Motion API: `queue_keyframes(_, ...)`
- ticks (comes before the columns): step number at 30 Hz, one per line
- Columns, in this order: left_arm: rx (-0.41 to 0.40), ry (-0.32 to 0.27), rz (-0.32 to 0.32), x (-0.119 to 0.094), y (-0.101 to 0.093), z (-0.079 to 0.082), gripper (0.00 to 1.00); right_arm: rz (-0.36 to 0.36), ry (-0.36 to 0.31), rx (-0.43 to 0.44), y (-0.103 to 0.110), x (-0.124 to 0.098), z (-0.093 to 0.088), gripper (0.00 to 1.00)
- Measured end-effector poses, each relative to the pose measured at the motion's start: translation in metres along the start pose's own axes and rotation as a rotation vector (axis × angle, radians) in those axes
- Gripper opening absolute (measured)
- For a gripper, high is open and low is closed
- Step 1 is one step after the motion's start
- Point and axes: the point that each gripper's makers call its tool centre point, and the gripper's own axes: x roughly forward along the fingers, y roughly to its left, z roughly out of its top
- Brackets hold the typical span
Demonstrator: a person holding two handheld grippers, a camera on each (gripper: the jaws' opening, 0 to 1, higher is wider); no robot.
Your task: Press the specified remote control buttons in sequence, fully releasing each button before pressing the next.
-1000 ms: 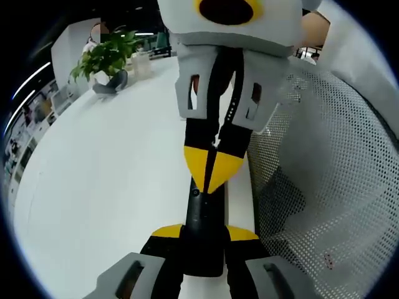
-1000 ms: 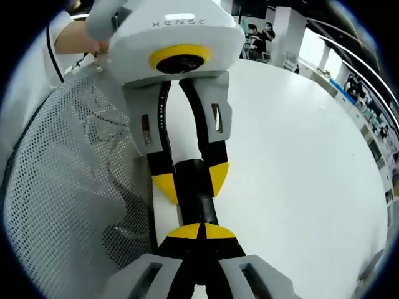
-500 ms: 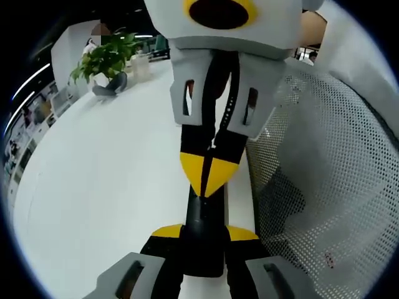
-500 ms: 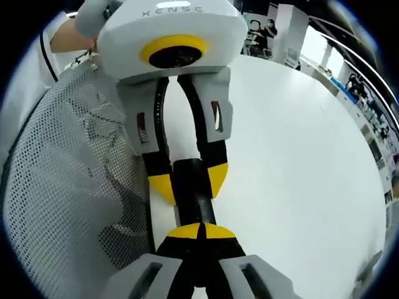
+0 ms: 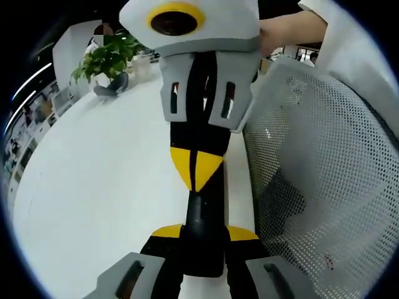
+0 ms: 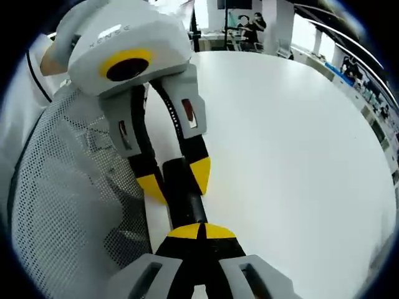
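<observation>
Left gripper view: left gripper [image 5: 201, 235] jaws clamp the remote control [image 5: 204, 218]; right gripper [image 5: 195, 176] jaws pinched together on it, white tabletop [image 5: 93, 187] open leftward, mesh chair [image 5: 324, 187] crowding right.

Remote [image 5: 204, 227] on table [image 5: 93, 187] — plant [image 5: 107, 57] behind.

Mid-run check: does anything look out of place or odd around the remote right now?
Nothing looks spilled or damaged. The black remote is gripped at one end by the left gripper, while the right gripper, jaws shut, touches its top. The white table looks tidy; a potted plant stands upright.
</observation>
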Motion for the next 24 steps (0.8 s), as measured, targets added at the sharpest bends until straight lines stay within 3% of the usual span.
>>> queue_keyframes(11,0.0,0.0,-0.001,-0.0001,0.0,-0.0003,0.24,0.08,0.148,0.029,-0.0005,0.0044,0.0029,0.0)
queue_keyframes(15,-0.002,-0.001,0.0,-0.0001,0.0002,-0.0006,0.24,0.081,0.162,0.04,-0.0006,0.0053,0.0023,0.0)
queue_keyframes(21,-0.004,-0.009,0.001,-0.0005,0.0,-0.0007,0.24,0.05,0.137,0.054,-0.0002,0.0046,0.0019,0.0)
queue_keyframes(24,0.0,0.016,-0.001,0.0001,0.0,0.0003,0.24,-0.01,0.019,0.068,-0.0013,0.0035,0.0038,0.0)
